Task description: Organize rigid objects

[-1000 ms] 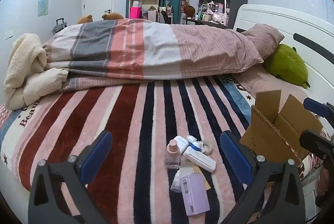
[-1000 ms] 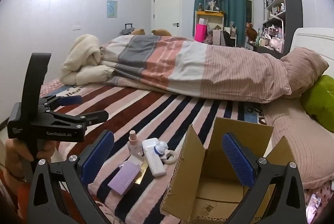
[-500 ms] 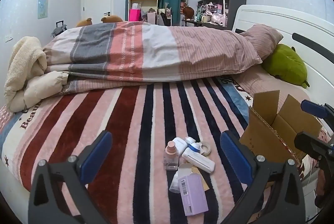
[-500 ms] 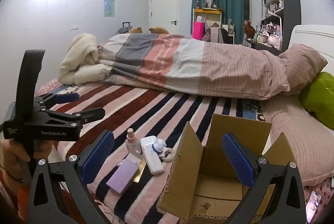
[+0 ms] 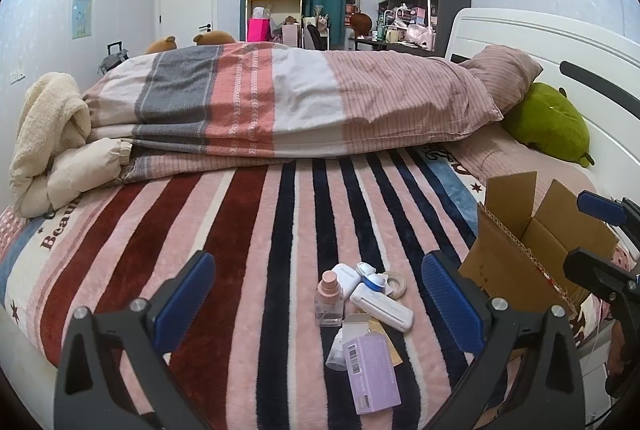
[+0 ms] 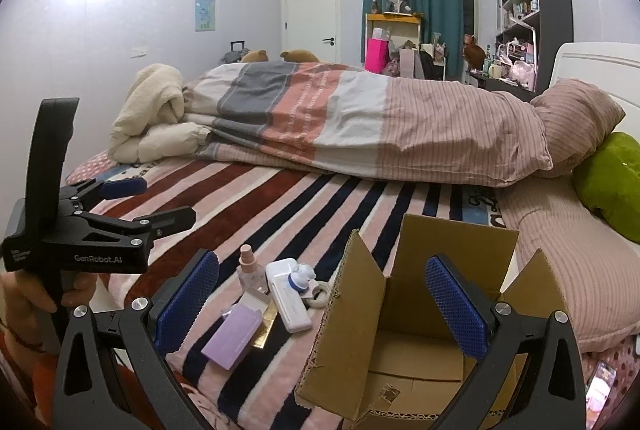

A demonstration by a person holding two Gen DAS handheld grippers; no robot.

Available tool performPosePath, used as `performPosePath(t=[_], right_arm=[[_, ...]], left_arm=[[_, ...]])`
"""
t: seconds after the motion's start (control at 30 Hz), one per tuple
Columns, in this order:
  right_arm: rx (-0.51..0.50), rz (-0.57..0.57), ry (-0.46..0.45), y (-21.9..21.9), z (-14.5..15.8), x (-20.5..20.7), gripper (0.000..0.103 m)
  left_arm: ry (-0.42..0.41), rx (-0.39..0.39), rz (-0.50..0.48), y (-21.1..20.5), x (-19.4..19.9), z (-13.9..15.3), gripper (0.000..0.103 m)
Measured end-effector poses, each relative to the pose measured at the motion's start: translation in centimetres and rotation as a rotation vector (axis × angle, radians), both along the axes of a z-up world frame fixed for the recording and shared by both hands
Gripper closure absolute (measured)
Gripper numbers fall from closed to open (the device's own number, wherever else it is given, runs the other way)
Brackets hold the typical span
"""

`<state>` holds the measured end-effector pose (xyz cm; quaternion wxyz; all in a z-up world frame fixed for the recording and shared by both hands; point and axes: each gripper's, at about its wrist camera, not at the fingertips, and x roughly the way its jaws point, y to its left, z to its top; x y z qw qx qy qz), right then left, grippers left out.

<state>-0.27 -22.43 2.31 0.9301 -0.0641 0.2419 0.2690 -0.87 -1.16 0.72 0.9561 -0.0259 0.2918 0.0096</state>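
Observation:
Small items lie together on the striped blanket: a purple box (image 5: pixel 372 370) (image 6: pixel 236 334), a clear bottle with a pink cap (image 5: pixel 329 298) (image 6: pixel 249 266), a white oblong case (image 5: pixel 382 307) (image 6: pixel 287 294), a blue-and-white piece (image 5: pixel 372 276) and a tape ring (image 5: pixel 394 284). An open cardboard box (image 5: pixel 532 242) (image 6: pixel 416 342) stands to their right. My left gripper (image 5: pixel 318 294) is open and empty, just short of the items. My right gripper (image 6: pixel 322 302) is open and empty over the box's left flap. The left gripper also shows in the right wrist view (image 6: pixel 160 203).
A folded quilt (image 5: pixel 288 105) and cream blanket (image 5: pixel 48 133) lie across the bed's far half. A pink pillow (image 5: pixel 504 73) and green plush (image 5: pixel 548 121) rest by the white headboard on the right. The bed's near edge runs below the items.
Both grippers have drifted slightly; the items and the box sit a little higher in view. Nothing was grasped or moved.

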Motion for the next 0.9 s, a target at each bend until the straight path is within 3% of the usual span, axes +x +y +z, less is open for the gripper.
performPosePath(t=[0.9], right_arm=[[0.002, -0.002, 0.004, -0.09, -0.14, 0.0, 0.0]], left_arm=[[0.0, 0.005, -0.001, 0.25, 0.09, -0.06, 0.0]])
